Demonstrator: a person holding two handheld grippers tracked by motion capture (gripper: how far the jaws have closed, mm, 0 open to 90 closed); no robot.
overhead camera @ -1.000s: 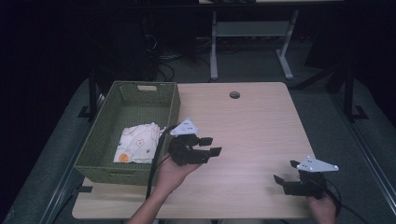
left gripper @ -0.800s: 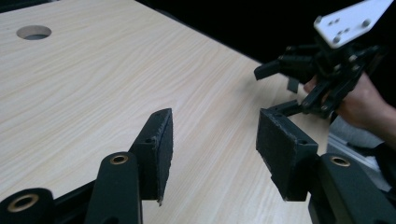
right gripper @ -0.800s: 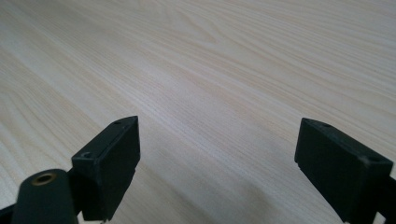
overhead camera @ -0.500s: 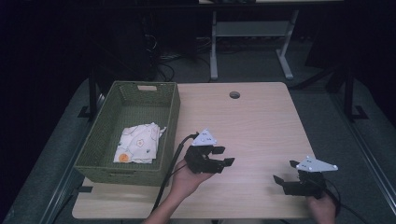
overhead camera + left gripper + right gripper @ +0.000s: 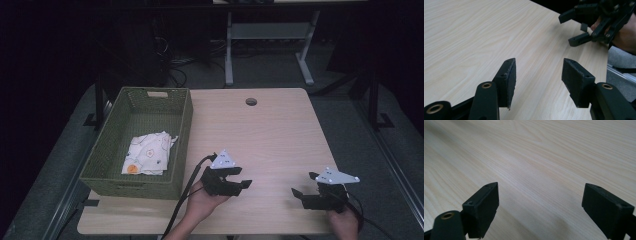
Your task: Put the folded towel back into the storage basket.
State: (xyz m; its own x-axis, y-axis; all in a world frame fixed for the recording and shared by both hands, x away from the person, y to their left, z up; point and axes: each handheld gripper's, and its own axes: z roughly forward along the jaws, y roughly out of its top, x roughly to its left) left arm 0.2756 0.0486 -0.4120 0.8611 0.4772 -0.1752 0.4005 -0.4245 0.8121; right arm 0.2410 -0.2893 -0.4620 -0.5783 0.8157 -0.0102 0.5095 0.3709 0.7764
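While both hands rest low over the table (image 5: 270, 135), left claw (image 5: 240, 179) and right claw (image 5: 303, 187) gape empty.

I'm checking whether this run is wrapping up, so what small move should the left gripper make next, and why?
Probably just settle the left gripper down onto the table near the person's edge. Its jaws stand open with nothing between them, the folded cloth lies inside the green basket, and the right gripper sits open and low over bare wood, so nothing seems left to pick up.
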